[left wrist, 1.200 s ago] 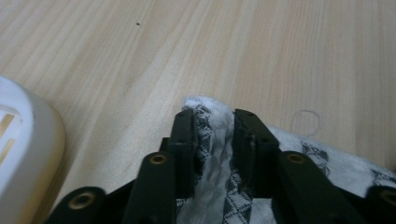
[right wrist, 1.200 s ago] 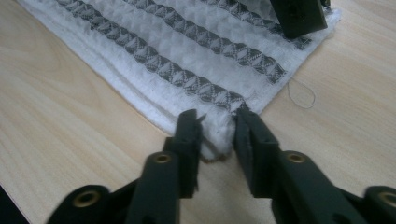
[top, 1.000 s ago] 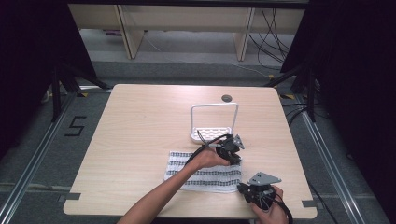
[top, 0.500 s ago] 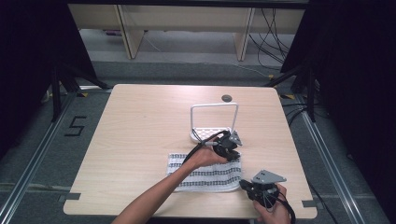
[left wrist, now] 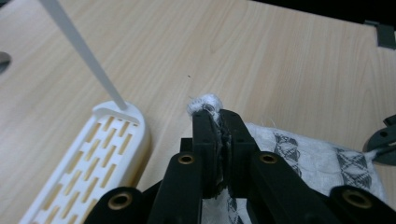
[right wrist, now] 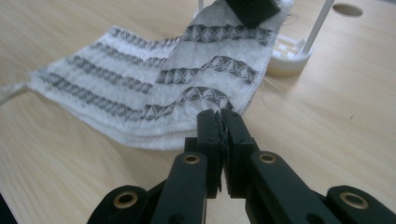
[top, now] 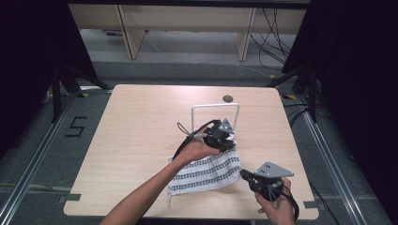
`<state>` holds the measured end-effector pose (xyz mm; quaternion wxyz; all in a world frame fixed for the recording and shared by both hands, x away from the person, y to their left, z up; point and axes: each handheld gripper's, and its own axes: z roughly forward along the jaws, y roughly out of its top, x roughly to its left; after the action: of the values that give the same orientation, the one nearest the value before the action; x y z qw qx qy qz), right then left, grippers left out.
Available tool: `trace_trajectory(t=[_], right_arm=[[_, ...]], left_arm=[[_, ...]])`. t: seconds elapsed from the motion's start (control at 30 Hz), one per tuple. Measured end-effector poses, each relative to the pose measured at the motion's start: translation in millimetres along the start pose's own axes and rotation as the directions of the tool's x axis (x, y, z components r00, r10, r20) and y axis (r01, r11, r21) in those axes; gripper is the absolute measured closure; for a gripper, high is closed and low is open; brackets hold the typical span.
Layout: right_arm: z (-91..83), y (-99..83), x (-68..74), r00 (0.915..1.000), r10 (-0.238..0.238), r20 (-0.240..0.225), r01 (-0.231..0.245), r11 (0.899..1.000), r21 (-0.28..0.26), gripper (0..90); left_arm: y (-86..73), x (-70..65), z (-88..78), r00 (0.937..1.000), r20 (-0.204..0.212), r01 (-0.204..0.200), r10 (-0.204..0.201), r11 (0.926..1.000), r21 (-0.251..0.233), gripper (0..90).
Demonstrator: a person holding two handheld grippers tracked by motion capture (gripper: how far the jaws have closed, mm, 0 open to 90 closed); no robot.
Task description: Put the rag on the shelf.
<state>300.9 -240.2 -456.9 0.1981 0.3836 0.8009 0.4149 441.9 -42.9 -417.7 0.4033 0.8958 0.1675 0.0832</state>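
Pale wooden table under dark surroundings, with shelving legs and cables beyond its far edge. White cloth with grey patterned bands near the front middle, 1 side raised, the rest draped down to the wood. White wire rack standing just behind it. Left gripper clamped on the cloth's far corner; right gripper clamped on its near right edge.

Best handled by raising both corners evenly, keeping the edge between them taut, and clearing the rack's top bar before any draping.

Left gripper view: tuft of cloth bunched above closed jaws, slotted rack base alongside. Right gripper view: layered folds along the near hem, unreadable from above.
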Motion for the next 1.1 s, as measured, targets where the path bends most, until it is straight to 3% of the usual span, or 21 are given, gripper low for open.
trace_trajectory(t=[0.03,0.07,0.13,0.17,0.27,0.3,0.37,0.4,0.5,0.63,0.67,0.7,0.73,0.77,0.93,1.0,1.07,1.1], right_arm=[[-1.5,3.5,-0.5,1.0000,-0.005,-0.003,0.005,1.000,-0.007,88.0],[-3.5,7.4,-0.3,1.0000,-0.003,-0.003,0.003,1.000,-0.018,88.1],[-6.9,16.2,-0.2,0.9999,-0.015,-0.008,0.015,0.999,-0.033,88.1],[-9.3,21.2,-0.9,0.9995,-0.031,-0.003,0.031,0.999,-0.044,88.2],[-17.2,36.4,0.7,0.9998,-0.019,0.008,0.020,0.998,-0.056,88.2],[-19.7,47.4,-4.6,0.9963,-0.080,0.031,0.082,0.992,-0.095,88.2],[-24.2,57.8,-5.7,0.9974,-0.067,0.025,0.069,0.994,-0.081,88.3],[-25.0,62.8,-7.8,0.9964,-0.079,0.031,0.082,0.993,-0.090,88.3],[-26.9,77.8,-15.3,0.9938,-0.101,0.048,0.105,0.989,-0.104,88.3],[-26.7,92.7,-19.7,0.9961,-0.079,0.040,0.083,0.990,-0.114,88.4],[-27.4,98.1,-19.7,0.9964,-0.070,0.048,0.076,0.990,-0.119,88.4],[-27.2,104.5,-23.6,0.9932,-0.102,0.057,0.109,0.984,-0.140,88.4],[-28.5,110.6,-23.4,0.9961,-0.079,0.041,0.084,0.987,-0.135,88.3],[-30.5,123.9,-26.7,0.9949,-0.088,0.049,0.095,0.984,-0.153,88.4],[-31.5,148.8,-34.5,0.9883,-0.124,0.089,0.139,0.973,-0.185,88.4],[-30.8,159.0,-35.8,0.9897,-0.113,0.089,0.127,0.976,-0.175,88.4],[-29.6,168.2,-38.7,0.9871,-0.125,0.099,0.141,0.976,-0.164,88.4],[-25.6,176.4,-42.8,0.9859,-0.132,0.102,0.148,0.974,-0.172,88.4]], left_arm=[[1.3,1.3,-5.8,0.9999,-0.005,-0.010,0.010,0.9999,0.006,85.4],[2.4,-0.3,-9.5,0.9998,-0.016,0.012,-0.012,0.9998,-0.017,85.4],[5.5,1.0,-21.4,0.9994,-0.034,-0.006,0.006,0.9999,-0.010,85.4],[7.0,0.1,-26.4,0.9990,-0.043,0.010,-0.011,0.9994,-0.032,85.4],[11.4,-0.2,-43.2,0.9968,-0.072,0.030,-0.035,0.9975,-0.063,85.3],[14.6,-0.2,-54.1,0.9951,-0.088,0.036,-0.043,0.9960,-0.081,85.3],[16.6,0.0,-60.0,0.9945,-0.094,0.037,-0.046,0.9954,-0.088,85.3],[20.3,0.3,-71.4,0.9928,-0.109,0.037,-0.049,0.9938,-0.105,85.3],[24.2,1.4,-82.6,0.9909,-0.122,0.040,-0.056,0.9911,-0.126,85.3],[30.5,6.7,-101.9,0.9869,-0.141,0.055,-0.078,0.9854,-0.161,85.3],[32.0,8.7,-105.5,0.9860,-0.152,0.043,-0.069,0.9848,-0.168,85.3],[33.7,11.0,-108.7,0.9853,-0.161,0.028,-0.056,0.9847,-0.172,85.3],[34.9,12.1,-112.0,0.9844,-0.165,0.030,-0.059,0.9845,-0.173,85.3],[35.6,12.2,-114.9,0.9828,-0.169,0.044,-0.075,0.9828,-0.179,85.3],[39.2,18.0,-126.5,0.9736,-0.183,0.096,-0.136,0.9719,-0.215,85.4],[40.9,21.7,-129.3,0.9680,-0.189,0.119,-0.165,0.9646,-0.235,85.4],[42.6,26.1,-131.5,0.9619,-0.195,0.136,-0.192,0.9533,-0.270,85.4],[43.9,28.8,-133.7,0.9597,-0.197,0.143,-0.200,0.9514,-0.273,85.3]])
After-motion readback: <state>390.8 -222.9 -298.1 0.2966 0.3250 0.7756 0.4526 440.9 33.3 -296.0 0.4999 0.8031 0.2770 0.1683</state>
